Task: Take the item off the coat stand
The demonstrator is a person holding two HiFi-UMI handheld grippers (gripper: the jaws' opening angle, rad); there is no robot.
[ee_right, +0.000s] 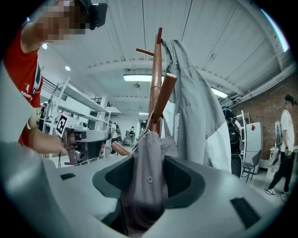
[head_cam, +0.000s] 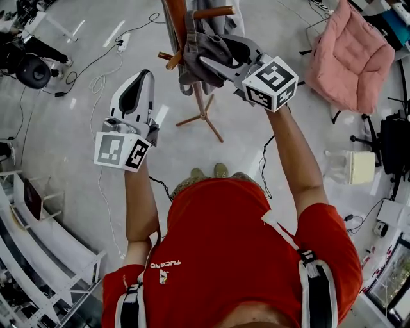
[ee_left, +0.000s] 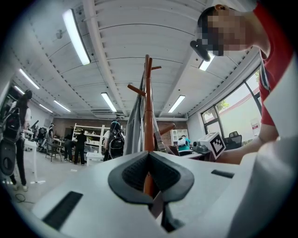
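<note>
The wooden coat stand rises right in front of me, its feet on the floor below. From a peg hangs a dark grey cloth item by a thin loop. My right gripper is open around it. In the right gripper view the grey item fills the gap between the two pads of that gripper. A light grey jacket hangs on the stand behind it. My left gripper is shut and empty, held lower left of the stand and aimed at the pole.
A pink padded chair stands at the right. Cables trail over the floor at the left. White shelving runs along the lower left. A pale box sits on the floor at the right. People stand far off in the room.
</note>
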